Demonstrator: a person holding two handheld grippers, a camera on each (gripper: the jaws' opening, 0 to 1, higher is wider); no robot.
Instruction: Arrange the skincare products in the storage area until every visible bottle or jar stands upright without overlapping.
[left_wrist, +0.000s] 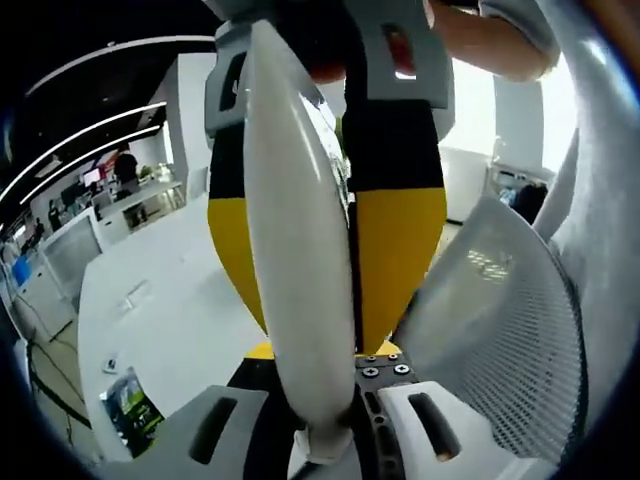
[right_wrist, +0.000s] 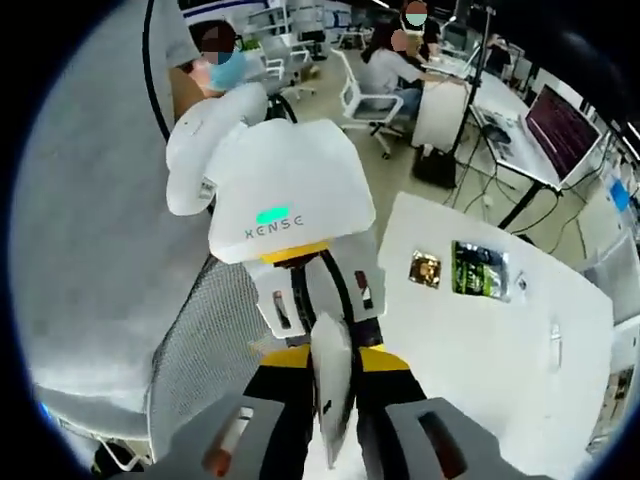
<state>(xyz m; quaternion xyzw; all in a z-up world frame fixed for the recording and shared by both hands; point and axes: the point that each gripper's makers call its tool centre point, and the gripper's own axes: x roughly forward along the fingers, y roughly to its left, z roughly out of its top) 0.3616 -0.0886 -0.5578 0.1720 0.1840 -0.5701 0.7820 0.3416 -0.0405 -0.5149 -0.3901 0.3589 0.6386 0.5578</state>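
Both grippers are meeting tip to tip above a mesh chair (left_wrist: 520, 330), well clear of the table (right_wrist: 500, 340). A white tube (left_wrist: 300, 260) is running between them: left gripper (left_wrist: 322, 440) and right gripper (right_wrist: 335, 440) are each pinching one end.

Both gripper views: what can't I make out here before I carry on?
- White tube, left gripper view: label unreadable; its lower end sits behind the left gripper.
- Same tube, right gripper view: seen edge-on, so its type is unclear.
- Storage area and other bottles or jars: hidden behind the grippers and the mesh chair.
- Packets on the white table, right gripper view: too small to read.
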